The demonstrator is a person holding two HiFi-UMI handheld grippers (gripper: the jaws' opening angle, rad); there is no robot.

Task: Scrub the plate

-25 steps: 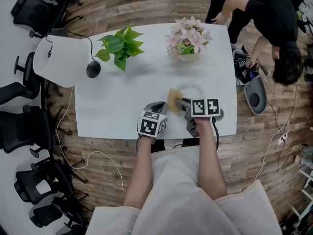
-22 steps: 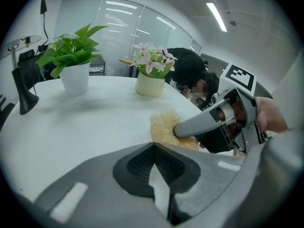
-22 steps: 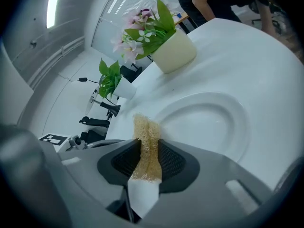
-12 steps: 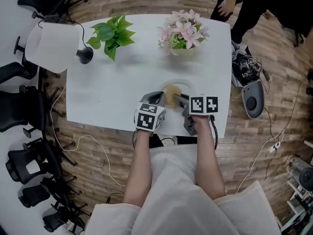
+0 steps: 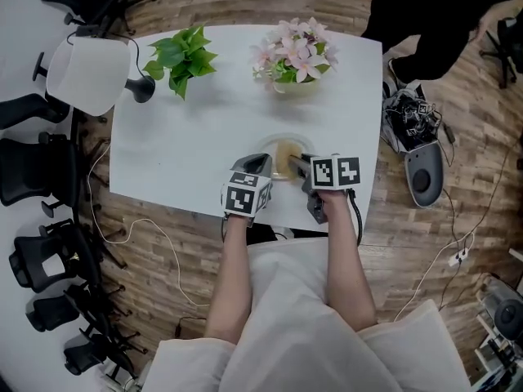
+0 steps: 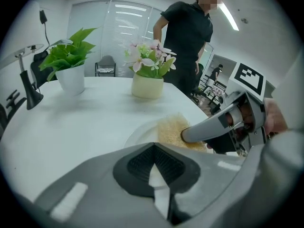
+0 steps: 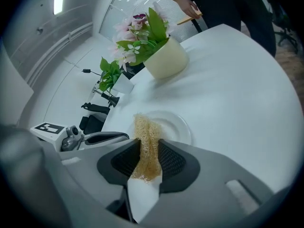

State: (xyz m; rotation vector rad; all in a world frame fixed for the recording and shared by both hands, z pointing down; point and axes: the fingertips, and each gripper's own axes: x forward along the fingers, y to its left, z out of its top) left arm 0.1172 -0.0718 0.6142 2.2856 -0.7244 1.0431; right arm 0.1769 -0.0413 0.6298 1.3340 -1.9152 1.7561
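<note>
A white plate [image 5: 270,144] lies near the table's front edge, also seen as the plate [image 6: 138,136] and the plate [image 7: 175,125]. A tan, coarse sponge [image 5: 285,159] rests on it. My right gripper [image 5: 297,164] is shut on this sponge [image 7: 145,139], pressing it down on the plate's near part. From the left, the sponge [image 6: 172,128] shows with the right gripper [image 6: 191,135] behind it. My left gripper [image 5: 261,164] is at the plate's left rim; in its own view the left gripper [image 6: 153,149] has its jaws shut on that rim.
A pot of pink flowers [image 5: 289,55] and a green plant [image 5: 176,52] stand at the table's far side, a white lamp [image 5: 87,75] at the far left corner. A person in black [image 5: 413,11] stands beyond the right corner. Office chairs [image 5: 33,178] line the left; cables [image 5: 413,109] lie right.
The sponge and right gripper have shifted slightly over the plate. The left gripper stays at the rim. The person at the back has straightened and moved partly out of view.
</note>
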